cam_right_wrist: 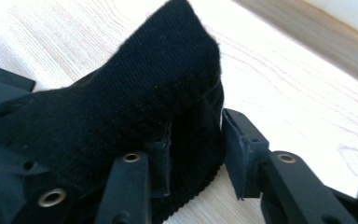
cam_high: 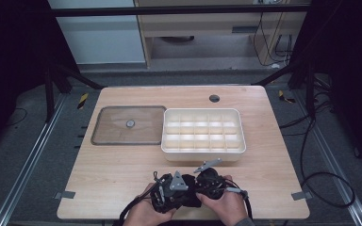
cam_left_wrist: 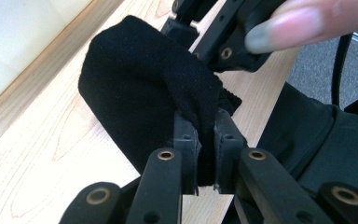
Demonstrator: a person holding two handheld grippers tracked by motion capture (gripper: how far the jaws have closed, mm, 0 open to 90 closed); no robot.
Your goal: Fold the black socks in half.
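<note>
Between the left gripper (cam_left_wrist: 206, 140) jaws, black sock (cam_left_wrist: 144, 88) pinched tight; right gripper (cam_right_wrist: 196, 154) jaws parted around its cuff edge.

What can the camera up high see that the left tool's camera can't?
The high view takes in the white divider box, the clear lid beside it and both hands at the table's near edge. The left gripper view shows up close the left tool pinching a fold of black cloth. Both show the cloth, the wooden table and the right tool.
</note>
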